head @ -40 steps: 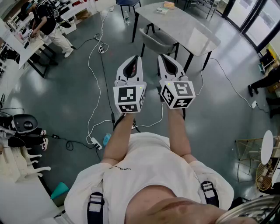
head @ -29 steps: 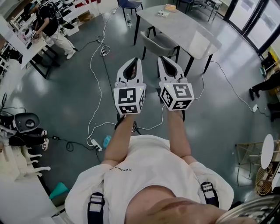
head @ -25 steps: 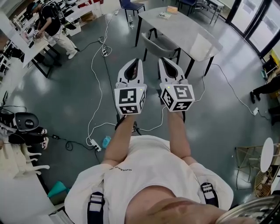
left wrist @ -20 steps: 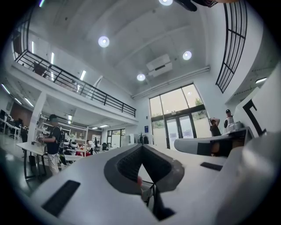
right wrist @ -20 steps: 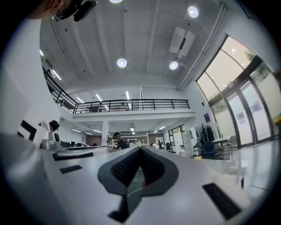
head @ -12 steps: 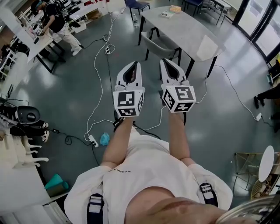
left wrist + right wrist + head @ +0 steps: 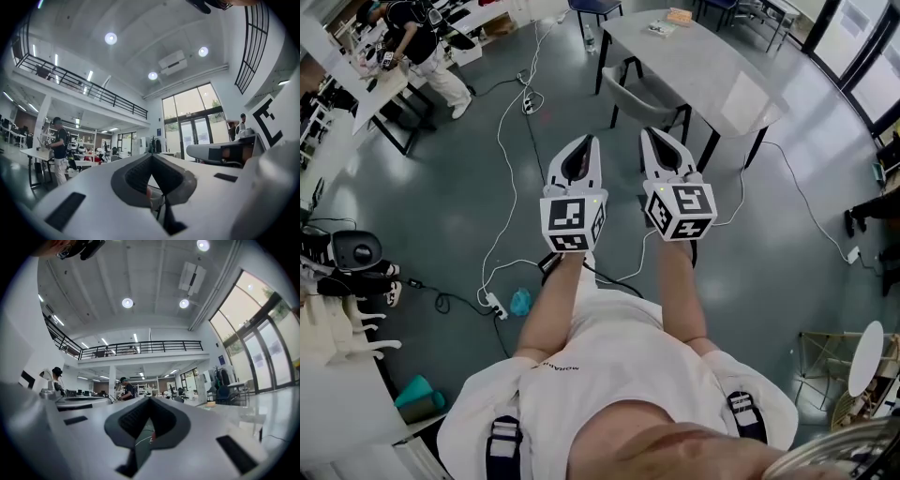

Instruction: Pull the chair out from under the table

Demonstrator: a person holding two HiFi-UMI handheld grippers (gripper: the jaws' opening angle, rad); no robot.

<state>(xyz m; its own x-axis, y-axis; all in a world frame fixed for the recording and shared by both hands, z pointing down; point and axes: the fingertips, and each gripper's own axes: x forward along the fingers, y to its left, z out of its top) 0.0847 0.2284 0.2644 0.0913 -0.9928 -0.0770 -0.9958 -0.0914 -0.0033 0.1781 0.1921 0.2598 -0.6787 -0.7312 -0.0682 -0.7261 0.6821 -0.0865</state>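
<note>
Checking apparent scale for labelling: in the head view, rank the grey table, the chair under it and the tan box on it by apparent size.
Largest to smallest:
1. grey table
2. chair
3. tan box
All three stand about equally far from the camera, so nearness hardly skews the order.

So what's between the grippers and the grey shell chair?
Bare grey floor, per the head view; left gripper and right gripper haven't reached the chair.
</note>
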